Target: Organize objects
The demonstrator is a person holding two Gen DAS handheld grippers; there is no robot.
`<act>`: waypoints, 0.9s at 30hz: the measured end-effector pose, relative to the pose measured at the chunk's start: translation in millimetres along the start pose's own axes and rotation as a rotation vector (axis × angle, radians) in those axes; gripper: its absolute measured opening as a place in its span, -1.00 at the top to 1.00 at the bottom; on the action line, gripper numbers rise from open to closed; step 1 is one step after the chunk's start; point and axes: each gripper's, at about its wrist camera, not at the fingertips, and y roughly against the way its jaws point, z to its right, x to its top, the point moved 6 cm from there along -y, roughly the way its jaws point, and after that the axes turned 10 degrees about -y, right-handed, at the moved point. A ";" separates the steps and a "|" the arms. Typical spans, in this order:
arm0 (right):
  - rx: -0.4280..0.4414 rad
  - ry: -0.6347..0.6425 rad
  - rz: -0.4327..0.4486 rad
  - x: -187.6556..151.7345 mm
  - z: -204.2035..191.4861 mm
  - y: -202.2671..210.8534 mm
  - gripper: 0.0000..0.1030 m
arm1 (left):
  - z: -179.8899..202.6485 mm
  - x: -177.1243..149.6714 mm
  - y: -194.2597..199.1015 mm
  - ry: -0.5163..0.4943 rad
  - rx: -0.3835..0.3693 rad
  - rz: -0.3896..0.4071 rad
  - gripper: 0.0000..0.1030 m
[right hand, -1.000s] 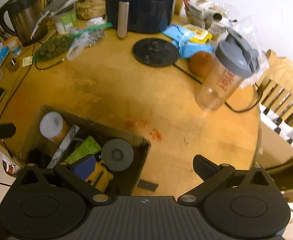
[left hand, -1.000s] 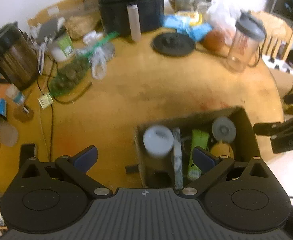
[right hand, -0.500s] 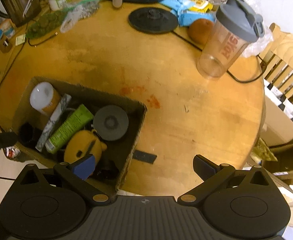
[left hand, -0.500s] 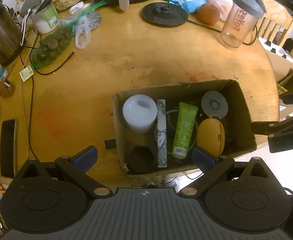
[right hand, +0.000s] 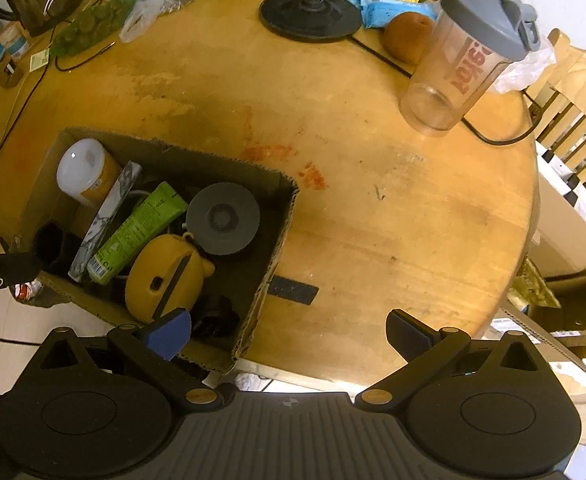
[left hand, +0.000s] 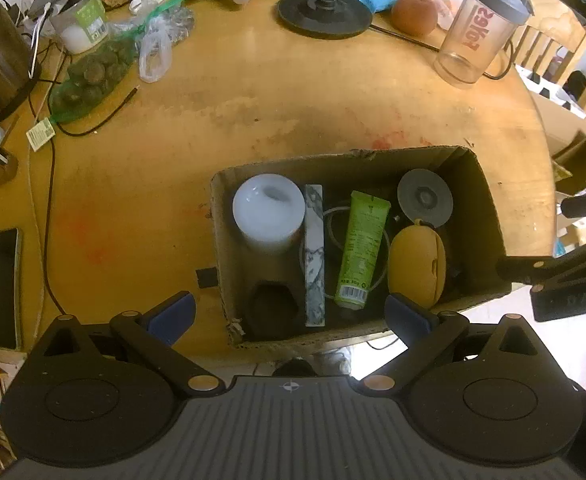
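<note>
Cluttered and round, the wooden table (left hand: 253, 92) fills both views, and each gripper hangs above its near edge with nothing held. On the left gripper (left hand: 289, 314) the blue fingertips (left hand: 171, 314) are spread wide and empty, straddling the near wall of the cardboard box (left hand: 489, 216); the right gripper (right hand: 289, 330) is likewise wide apart and empty, its left pad over the box's near corner and its right pad over bare wood. That spread, I judge, is a ready stance for reaching in or for picking up the next item. Inside the box the things lie side by side, probably so each can be found at a glance: a white-capped jar (left hand: 268, 210) stands upright at the left, a marbled bar (left hand: 314, 256) lies just beside it, then a green tube (left hand: 359, 248) resting over a pale cord, a yellow case (left hand: 417, 266) and a grey disc (left hand: 425, 198) at the right, with a small dark cup (left hand: 271, 306) in the near left corner. The box overhangs the table's near edge somewhat, which looks risky if more weight goes in. Farther out a clear shaker bottle (right hand: 469, 52) stands upright, well apart from the box, near an orange (right hand: 407, 36), a black round base (right hand: 311, 14) and its cable; these loose things seem likely candidates for sorting next.
</note>
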 end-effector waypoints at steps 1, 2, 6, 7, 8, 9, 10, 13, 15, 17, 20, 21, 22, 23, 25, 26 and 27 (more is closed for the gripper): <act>0.002 0.006 -0.002 -0.4 -1.2 -0.1 -1.00 | 0.0 -0.5 -0.4 0.000 0.001 -0.001 -1.00; 0.003 0.009 -0.003 -0.6 -2.4 0.0 -1.00 | 0.4 -0.7 -0.5 0.002 0.001 -0.001 -1.00; 0.003 0.018 -0.001 1.4 -4.8 1.2 -1.00 | -0.9 -1.5 0.1 0.011 0.000 0.001 -1.00; 0.003 0.021 -0.001 1.9 -5.3 1.1 -1.00 | -1.6 -1.9 0.2 0.012 0.000 0.001 -1.00; 0.003 0.022 -0.002 2.1 -5.8 1.0 -1.00 | -2.2 -1.9 0.2 0.014 0.000 0.001 -1.00; 0.003 0.023 -0.003 2.3 -6.3 0.5 -1.00 | -2.8 -2.0 0.1 0.018 -0.001 0.000 -1.00; 0.003 0.024 -0.003 2.6 -6.9 0.4 -1.00 | -3.4 -2.3 0.2 0.020 -0.002 0.000 -1.00; 0.004 0.025 0.001 4.1 -7.9 0.6 -1.00 | -4.3 -1.9 -0.6 0.024 -0.004 -0.002 -1.00; 0.004 0.017 0.010 6.0 -6.9 1.1 -1.00 | -5.8 -1.3 -1.3 0.028 -0.009 -0.004 -1.00; 0.005 -0.007 0.024 9.5 -2.2 1.7 -1.00 | -9.1 -0.5 -1.2 0.039 -0.007 0.000 -1.00; -0.007 -0.075 0.044 16.3 13.9 1.4 -1.00 | -20.8 3.5 -0.1 0.070 0.006 0.013 -1.00; -0.010 -0.103 0.049 18.9 21.0 1.1 -1.00 | -26.9 5.3 -0.3 0.084 0.014 0.016 -1.00; -0.013 -0.126 0.053 20.9 27.2 0.8 -1.00 | -31.8 7.3 -1.2 0.093 0.020 0.016 -1.00; -0.017 -0.150 0.057 23.6 34.8 0.0 -1.00 | -37.7 9.1 -1.9 0.103 0.027 0.016 -1.00; -0.026 -0.192 0.065 28.3 50.6 -2.6 -1.00 | -51.7 13.5 -2.4 0.125 0.050 0.024 -1.00; -0.030 -0.210 0.070 30.1 57.9 -4.2 -1.00 | -59.2 16.0 -2.4 0.136 0.065 0.034 -1.00; -0.035 -0.234 0.075 32.3 67.5 -6.5 -1.00 | -67.2 18.9 -3.4 0.145 0.077 0.039 -1.00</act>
